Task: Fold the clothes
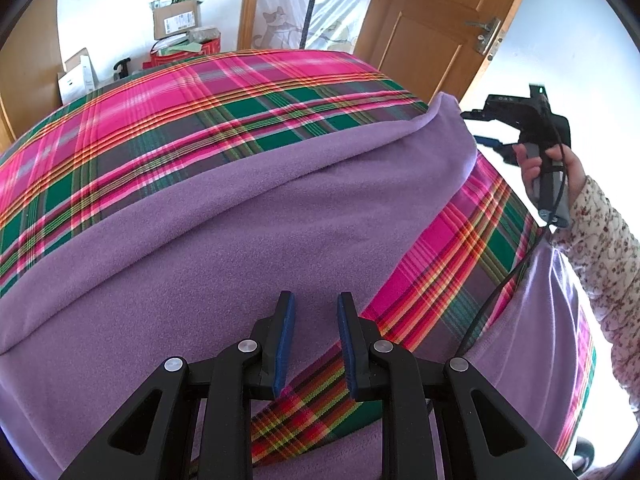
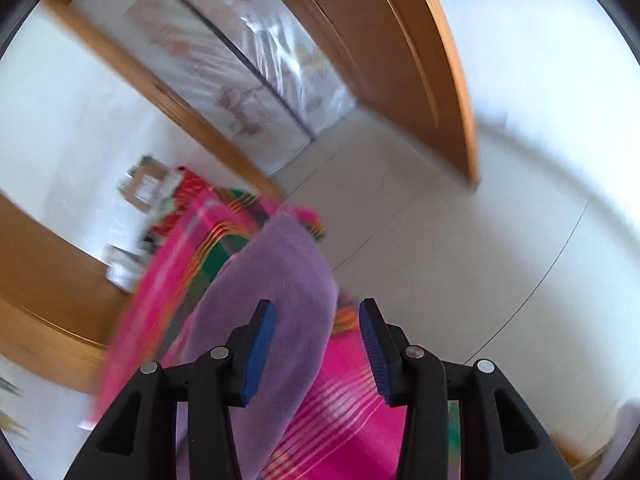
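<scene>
The purple fleece garment [image 1: 224, 216] runs eight-to-two o'clock ahead of the narrow, empty left gripper [image 1: 316, 308]; the right gripper [image 2: 318, 310] gapes wide, empty.

A plain purple garment [image 1: 224, 232] fills the middle of the left view, lying on a bedcover [image 1: 168, 112] checked in bright pink and green with thin orange and yellow lines. At the right edge, a sleeve [image 1: 600, 248] is white with small reddish flowers. Both views show black grippers with blue pads [image 2: 258, 356].
</scene>
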Demonstrator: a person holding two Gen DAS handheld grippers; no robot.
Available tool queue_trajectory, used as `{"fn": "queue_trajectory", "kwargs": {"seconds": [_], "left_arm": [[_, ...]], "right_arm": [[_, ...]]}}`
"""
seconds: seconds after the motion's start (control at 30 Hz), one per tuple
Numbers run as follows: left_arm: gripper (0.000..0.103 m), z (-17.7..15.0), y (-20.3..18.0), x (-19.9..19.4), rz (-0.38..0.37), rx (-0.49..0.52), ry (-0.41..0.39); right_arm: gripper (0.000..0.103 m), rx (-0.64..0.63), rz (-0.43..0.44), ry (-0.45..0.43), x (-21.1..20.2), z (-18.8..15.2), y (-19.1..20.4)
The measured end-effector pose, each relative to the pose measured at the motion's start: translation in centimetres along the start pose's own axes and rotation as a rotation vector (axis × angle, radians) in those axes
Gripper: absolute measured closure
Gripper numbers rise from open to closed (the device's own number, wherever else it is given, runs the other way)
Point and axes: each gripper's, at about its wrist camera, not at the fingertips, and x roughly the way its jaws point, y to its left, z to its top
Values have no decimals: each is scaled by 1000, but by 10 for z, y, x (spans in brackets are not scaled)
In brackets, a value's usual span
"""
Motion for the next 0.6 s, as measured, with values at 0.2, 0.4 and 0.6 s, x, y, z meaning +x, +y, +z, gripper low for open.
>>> {"fn": "queue_trajectory", "kwargs": {"seconds": [0.2,0.4,0.6], "left_arm": [[81,-1,0,0,3,0,1],[79,-5,-15,1,79,91,-7],[77,-10,-40,2,203,232,-30]], "right_arm": [[57,127,113,68,10,-7,-22],[77,153,145,82,9,-13,-25],[99,79,99,9,-24,-13,-7]]}}
